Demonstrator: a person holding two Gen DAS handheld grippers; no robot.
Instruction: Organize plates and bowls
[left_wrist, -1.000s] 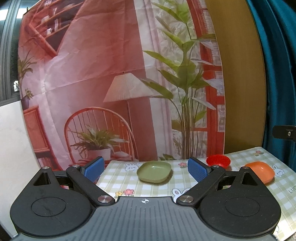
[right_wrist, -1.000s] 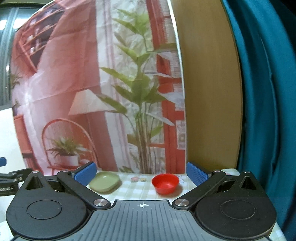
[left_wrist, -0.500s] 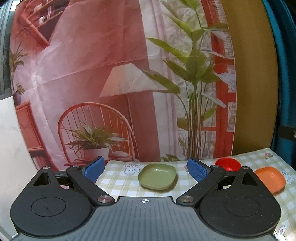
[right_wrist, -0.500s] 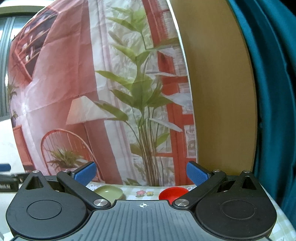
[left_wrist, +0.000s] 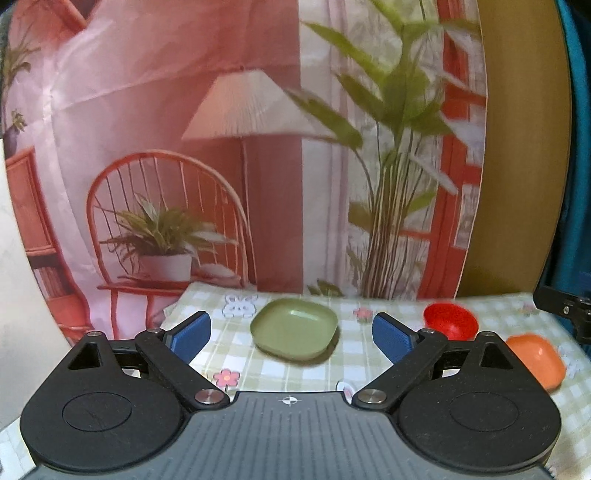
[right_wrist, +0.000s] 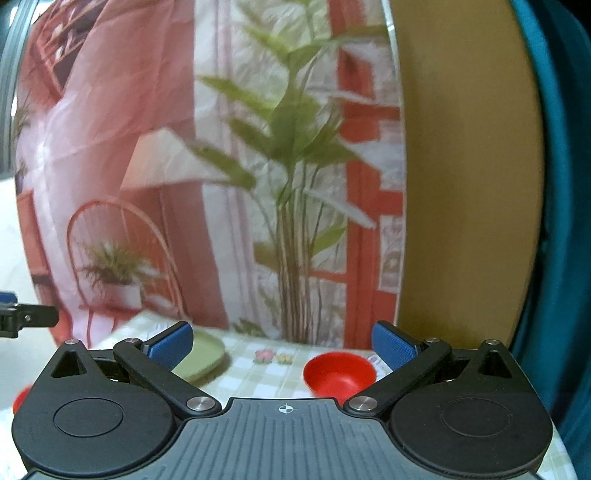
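Left gripper (left_wrist: 291, 332) spread wide, empty; green plate (left_wrist: 294, 324) lies between its fingers, near the table's (left_wrist: 258, 365) far edge. Red bowl (left_wrist: 450, 320) just right of it. Orange bowl (left_wrist: 537, 359), right edge: left view only. Right gripper (right_wrist: 284, 345) wide, empty, red bowl (right_wrist: 339, 373) before it.

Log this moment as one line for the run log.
left gripper: open, facing green plate | right gripper: open, near red bowl | orange bowl: on table | nothing held

green plate (left_wrist: 294, 329), red bowl (left_wrist: 450, 325), orange bowl (left_wrist: 537, 355) upright, apart
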